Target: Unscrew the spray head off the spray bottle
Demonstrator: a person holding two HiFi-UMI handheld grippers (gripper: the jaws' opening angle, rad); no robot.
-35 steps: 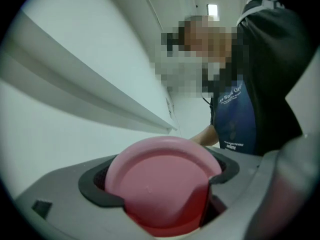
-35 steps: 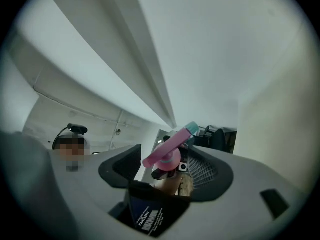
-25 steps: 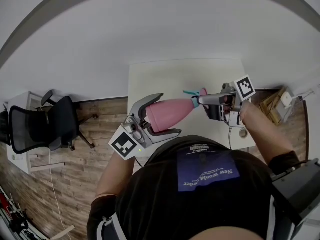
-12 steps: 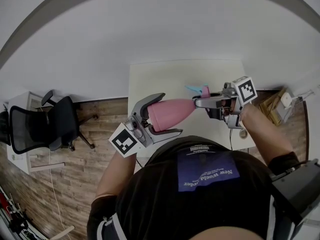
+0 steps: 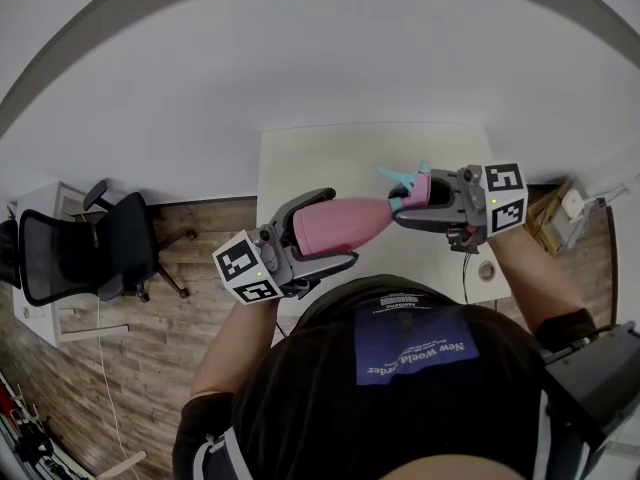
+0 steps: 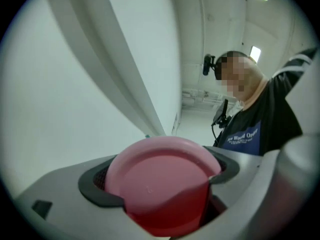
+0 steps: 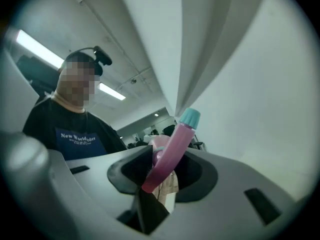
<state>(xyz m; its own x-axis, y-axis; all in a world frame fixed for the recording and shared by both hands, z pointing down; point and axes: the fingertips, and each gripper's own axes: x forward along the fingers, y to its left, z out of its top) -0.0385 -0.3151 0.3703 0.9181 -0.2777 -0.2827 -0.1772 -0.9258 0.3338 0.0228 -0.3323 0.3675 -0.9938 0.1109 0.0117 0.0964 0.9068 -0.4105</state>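
Note:
A pink spray bottle is held lying level above the table's near edge. My left gripper is shut around its fat body; the left gripper view shows the round pink base filling the gap between the pads. The pink spray head with its teal nozzle points away from me. My right gripper has just been closing with the spray head between its jaws and is now shut on it. In the right gripper view, the spray head stands slanted between the pads of the right gripper.
A white table lies under the bottle, against a white wall. A small round object and a cable sit at the table's near right corner. A black office chair stands on the wooden floor at left, and a cardboard box at right.
Both grippers have rolled, so their marker cubes show other faces. The right gripper has risen a little. The teal nozzle has swung from pointing left to pointing up in the picture.

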